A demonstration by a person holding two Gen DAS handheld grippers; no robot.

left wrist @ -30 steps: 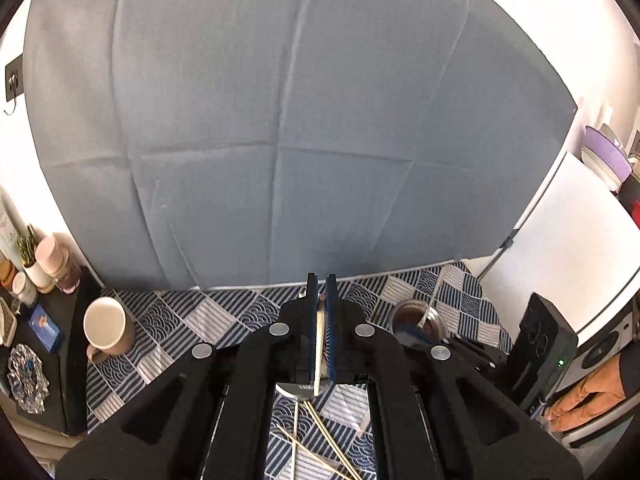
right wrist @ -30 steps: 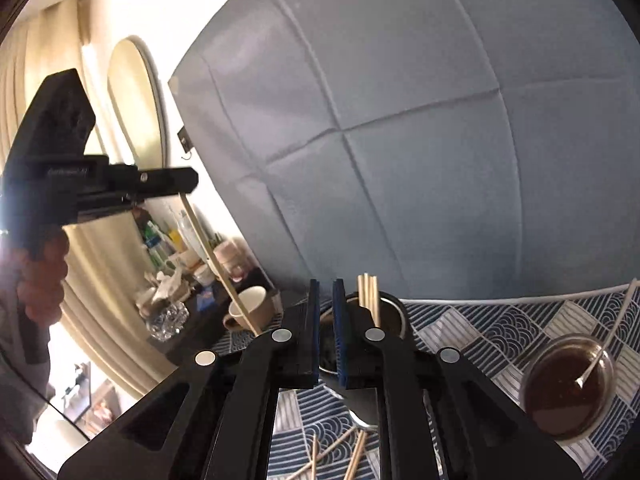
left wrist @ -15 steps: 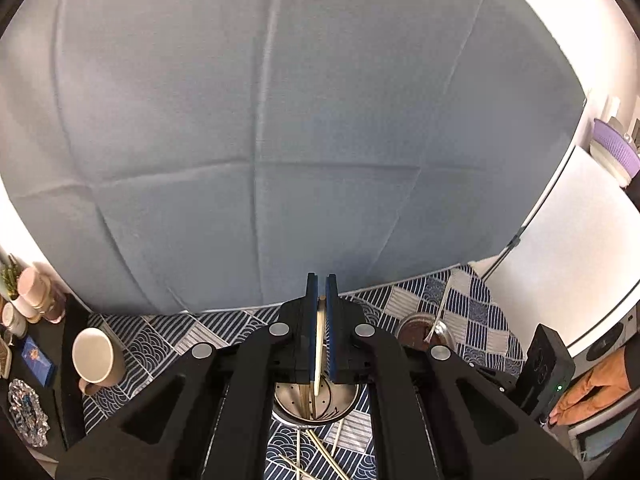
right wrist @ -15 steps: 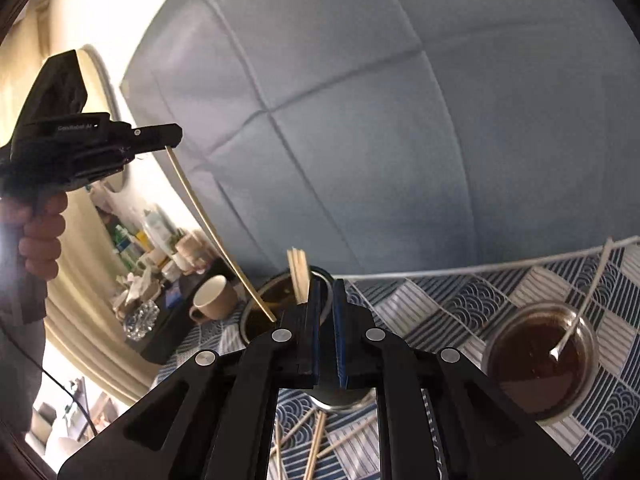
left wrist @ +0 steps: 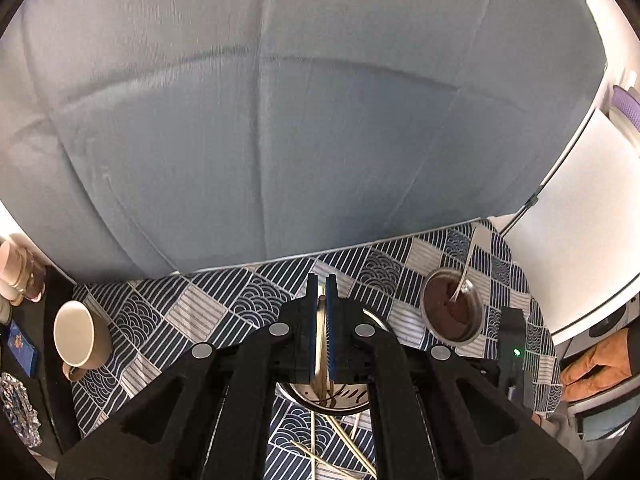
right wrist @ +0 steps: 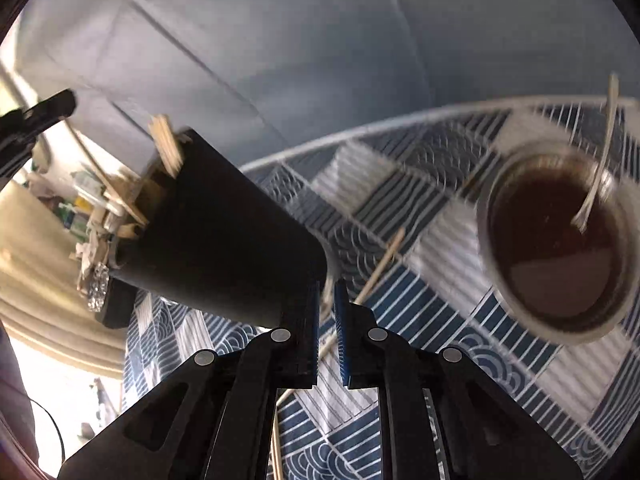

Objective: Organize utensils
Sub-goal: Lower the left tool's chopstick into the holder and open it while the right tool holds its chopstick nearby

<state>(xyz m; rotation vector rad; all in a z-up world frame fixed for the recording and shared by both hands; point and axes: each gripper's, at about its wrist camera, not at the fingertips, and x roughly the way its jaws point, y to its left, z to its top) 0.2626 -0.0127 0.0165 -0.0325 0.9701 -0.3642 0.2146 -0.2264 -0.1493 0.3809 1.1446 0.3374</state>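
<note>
My left gripper (left wrist: 319,280) is shut on a wooden chopstick (left wrist: 320,344) whose lower end reaches down into the dark metal holder cup (left wrist: 332,396) right below it. In the right wrist view the same black cup (right wrist: 224,232) stands close at left with chopstick ends (right wrist: 166,144) sticking out of its top, and the held chopstick (right wrist: 106,186) slants into it from the left gripper (right wrist: 40,114). My right gripper (right wrist: 327,292) is nearly shut and empty, low over the cloth next to the cup's base. Loose chopsticks (right wrist: 378,266) lie on the cloth.
A blue patterned cloth (left wrist: 224,300) covers the table. A bowl of brown sauce with a spoon (left wrist: 452,308) stands at the right, also in the right wrist view (right wrist: 560,240). A beige mug (left wrist: 78,336) stands at the left. More loose chopsticks (left wrist: 348,440) lie near the front.
My left gripper moved over the cup and lowered the chopstick into it. My right gripper dropped and swung toward the table beside the cup's base.
</note>
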